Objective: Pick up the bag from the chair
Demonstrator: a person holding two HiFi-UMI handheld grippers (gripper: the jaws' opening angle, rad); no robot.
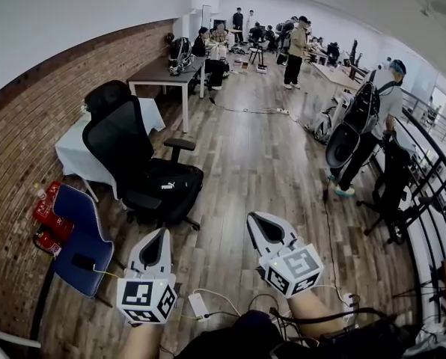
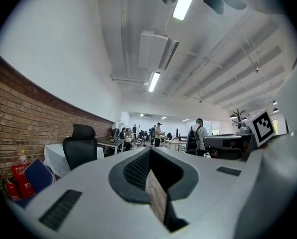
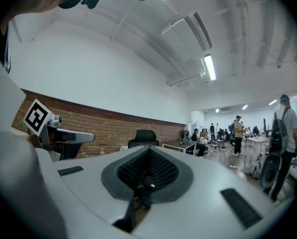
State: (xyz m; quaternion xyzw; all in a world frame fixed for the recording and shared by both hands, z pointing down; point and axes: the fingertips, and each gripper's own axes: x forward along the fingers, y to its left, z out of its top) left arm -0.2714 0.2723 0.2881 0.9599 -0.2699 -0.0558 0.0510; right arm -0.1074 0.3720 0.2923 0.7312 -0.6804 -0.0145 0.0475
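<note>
1. Head view first: the black bag point(image 1: 167, 188) lies on the seat of the black office chair point(image 1: 117, 137), which stands by the brick wall point(image 1: 13, 148). Both tools are short of it and touch nothing.
2. The left hand-held gripper point(image 1: 162, 234) is low in front of the chair, jaws drawn to a point with nothing in them. Its own view point(image 2: 149, 153) agrees: the pads meet along 1 seam, with only a sliver of floor showing through.
3. The right hand-held gripper point(image 1: 254, 220) is beside it over the wood floor point(image 1: 260, 155), also closed and empty. Its own view point(image 3: 147, 152) shows the ribbed pads pressed together.
4. Neither gripper view shows the bag. In the left gripper view only the chair's backrest point(image 2: 80, 151) rises above the grey body. In the right gripper view only its top shows, and the seat is hidden in both.
5. The left gripper view also catches the blue chair point(image 2: 36, 176) at lower left and the right tool's marker cube point(image 2: 263, 126).
6. The right gripper view returns the favour with the left tool's marker cube point(image 3: 37, 117).
7. Ceiling lights point(image 2: 185, 1) appear only in the 2 gripper views.
</note>
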